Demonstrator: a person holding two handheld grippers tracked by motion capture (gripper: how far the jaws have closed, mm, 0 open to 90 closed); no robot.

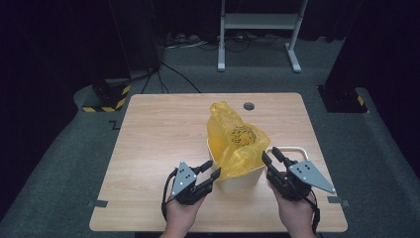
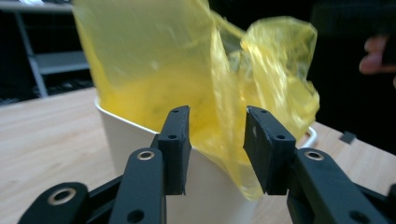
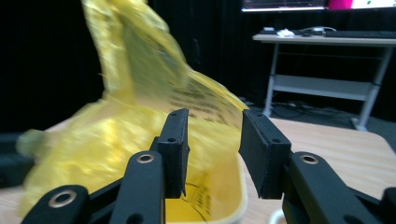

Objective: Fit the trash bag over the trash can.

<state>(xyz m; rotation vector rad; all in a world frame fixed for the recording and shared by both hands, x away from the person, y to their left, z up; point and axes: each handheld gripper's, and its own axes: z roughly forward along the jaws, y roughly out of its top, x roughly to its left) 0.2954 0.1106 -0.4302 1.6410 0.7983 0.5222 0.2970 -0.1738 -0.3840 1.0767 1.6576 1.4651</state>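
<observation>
Near the counter's front edge, the left tongs [image 1: 208, 173] and right tongs [image 1: 271, 157] flank a white bin [image 1: 240, 179], both partly open and holding nothing. The yellow bag [image 1: 236, 144] lines the bin, its loose top standing above the rim. Risk: left ungripped, the bag could slump in or snag on the tongs.

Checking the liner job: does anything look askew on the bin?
Yes. The yellow bag sits crooked in the white bin: one side stands up tall, the near side droops over the rim, not folded evenly round it.
</observation>
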